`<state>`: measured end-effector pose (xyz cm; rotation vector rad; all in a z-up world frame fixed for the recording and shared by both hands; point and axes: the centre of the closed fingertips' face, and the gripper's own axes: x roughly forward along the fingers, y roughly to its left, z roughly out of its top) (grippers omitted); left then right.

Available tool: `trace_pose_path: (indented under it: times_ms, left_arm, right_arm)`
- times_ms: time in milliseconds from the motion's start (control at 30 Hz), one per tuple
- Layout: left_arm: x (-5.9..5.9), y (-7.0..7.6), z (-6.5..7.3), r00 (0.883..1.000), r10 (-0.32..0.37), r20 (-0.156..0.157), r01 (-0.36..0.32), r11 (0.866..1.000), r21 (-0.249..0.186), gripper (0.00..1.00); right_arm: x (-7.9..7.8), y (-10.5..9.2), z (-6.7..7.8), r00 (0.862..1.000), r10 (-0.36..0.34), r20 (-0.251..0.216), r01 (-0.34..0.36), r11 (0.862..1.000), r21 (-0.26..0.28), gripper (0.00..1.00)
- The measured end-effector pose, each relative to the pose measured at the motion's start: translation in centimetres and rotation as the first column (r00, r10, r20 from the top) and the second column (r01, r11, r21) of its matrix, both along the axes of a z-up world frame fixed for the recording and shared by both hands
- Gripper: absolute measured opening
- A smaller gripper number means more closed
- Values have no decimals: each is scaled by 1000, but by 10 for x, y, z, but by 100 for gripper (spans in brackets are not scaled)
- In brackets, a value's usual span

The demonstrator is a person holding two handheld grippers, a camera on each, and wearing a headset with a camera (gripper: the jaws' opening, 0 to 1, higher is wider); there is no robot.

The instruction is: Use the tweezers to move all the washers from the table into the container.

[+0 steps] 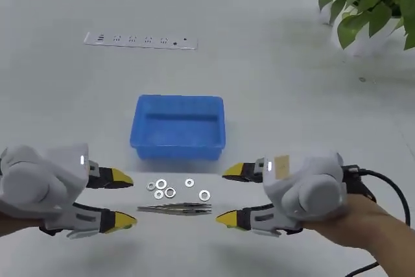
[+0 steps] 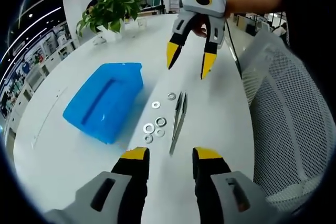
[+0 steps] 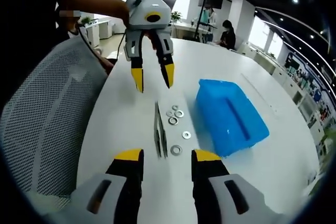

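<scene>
Several silver washers (image 1: 170,190) (image 2: 154,126) (image 3: 177,124) lie on the white table in front of a blue container (image 1: 178,127) (image 2: 104,102) (image 3: 229,115). Metal tweezers (image 1: 175,209) (image 2: 178,120) (image 3: 159,135) lie flat just nearer than the washers. My left gripper (image 1: 123,198) (image 2: 168,157) stands open to the left of them, its yellow tips pointing right. Facing it from the right, my right gripper (image 1: 228,195) (image 3: 161,158) is open too. Nothing sits between either pair of jaws. Each gripper view shows the other gripper across the tweezers (image 2: 188,60) (image 3: 152,78).
A white power strip (image 1: 140,41) lies at the far left of the table. A potted green plant (image 1: 363,1) (image 2: 107,11) stands at the far right. A white mesh chair back (image 2: 294,124) (image 3: 47,129) is close to the table's near edge. People stand in the background.
</scene>
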<state>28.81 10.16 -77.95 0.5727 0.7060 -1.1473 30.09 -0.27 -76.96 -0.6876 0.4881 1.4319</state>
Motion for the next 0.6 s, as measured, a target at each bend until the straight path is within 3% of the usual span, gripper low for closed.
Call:
trace_pose_path:
  times_ms: [267,600]
  left_arm:
    - [-1,-2,-13,999,-44,-17,45,997,55,28]
    - [0,-5,-26,994,-101,-29,104,990,91,21]
  right_arm:
    - [-8,14,-19,994,112,10,-111,992,-64,29]
    - [-5,30,-30,987,163,5,-162,984,-76,23]
